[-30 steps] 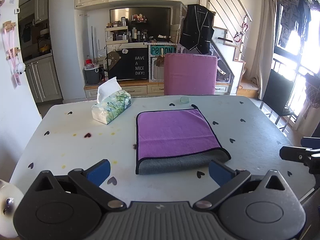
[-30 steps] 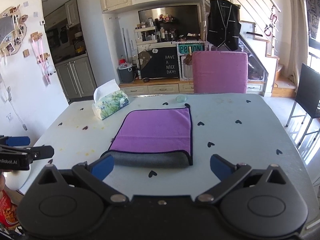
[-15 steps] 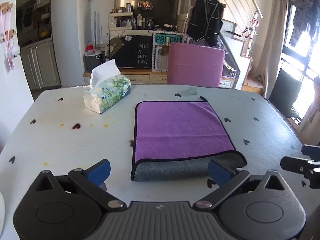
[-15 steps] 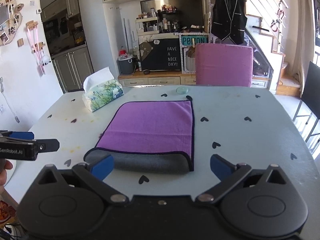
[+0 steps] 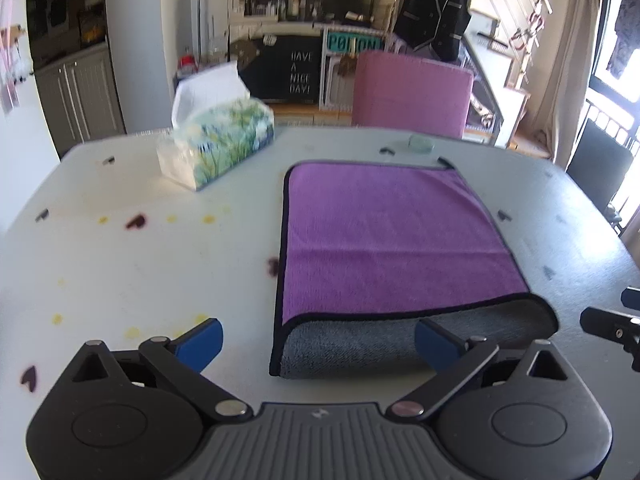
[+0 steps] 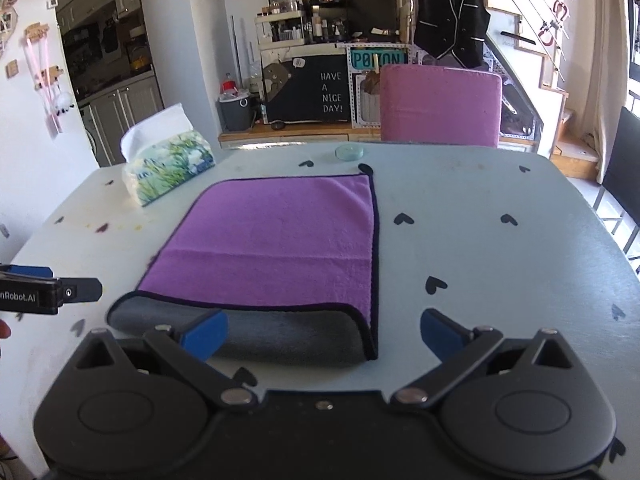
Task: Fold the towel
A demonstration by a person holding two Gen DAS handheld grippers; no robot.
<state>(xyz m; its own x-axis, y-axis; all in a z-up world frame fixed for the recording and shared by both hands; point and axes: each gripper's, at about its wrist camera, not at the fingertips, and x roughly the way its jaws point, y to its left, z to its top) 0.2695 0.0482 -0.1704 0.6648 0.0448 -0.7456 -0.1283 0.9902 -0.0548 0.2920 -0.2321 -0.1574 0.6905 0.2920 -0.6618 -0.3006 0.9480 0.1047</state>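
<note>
A purple towel (image 5: 384,236) with a black hem lies flat on the white table (image 5: 140,264), its near edge turned over so the grey underside (image 5: 360,344) shows. It also shows in the right wrist view (image 6: 276,236). My left gripper (image 5: 318,344) is open and empty, low over the table at the towel's near left corner. My right gripper (image 6: 324,336) is open and empty at the towel's near right corner. Each gripper's tip shows at the edge of the other's view.
A tissue box (image 5: 216,144) stands at the back left of the table. A small round lid (image 6: 350,152) lies beyond the towel's far edge. A pink chair (image 6: 440,108) stands behind the table. Heart stickers dot the table top.
Both grippers have moved forward and down toward the towel's near edge, so the towel fills more of each view. Both stay open. The towel has not moved.
</note>
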